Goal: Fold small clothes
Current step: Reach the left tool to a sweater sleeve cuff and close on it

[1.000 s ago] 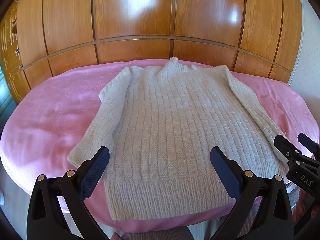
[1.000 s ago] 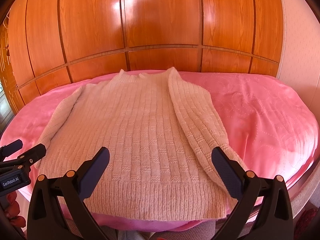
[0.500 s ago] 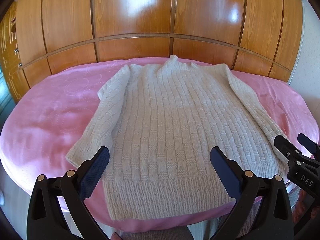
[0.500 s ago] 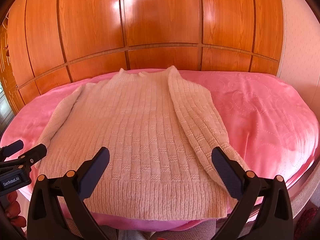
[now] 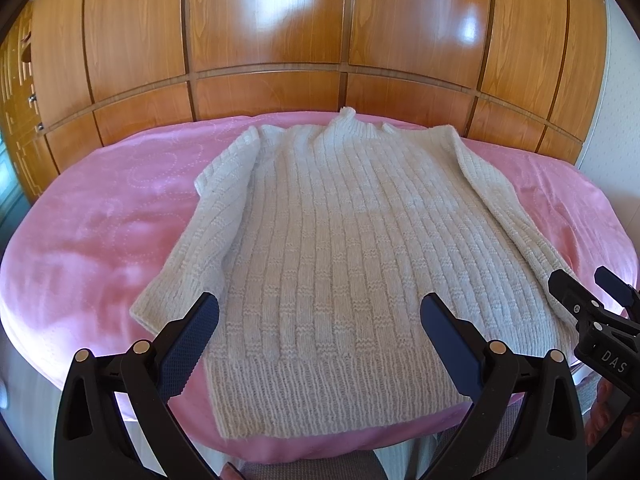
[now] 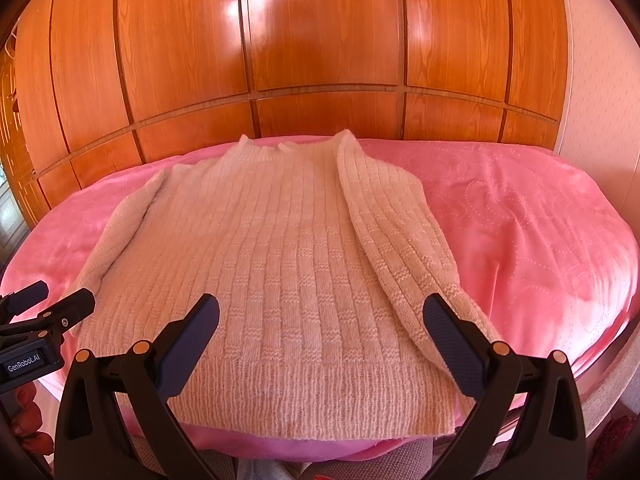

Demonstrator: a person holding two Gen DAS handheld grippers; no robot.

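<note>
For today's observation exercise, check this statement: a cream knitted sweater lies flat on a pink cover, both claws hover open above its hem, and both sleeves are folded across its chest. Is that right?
Not quite. The sleeves are not folded across the chest: in the left wrist view the left sleeve and the right sleeve lie alongside the body of the sweater. The rest holds: pink cover, left claw and right claw open.

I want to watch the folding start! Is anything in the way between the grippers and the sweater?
Nothing visible is. The left gripper and right gripper hover open over the sweater, lying flat on the pink cover.
</note>
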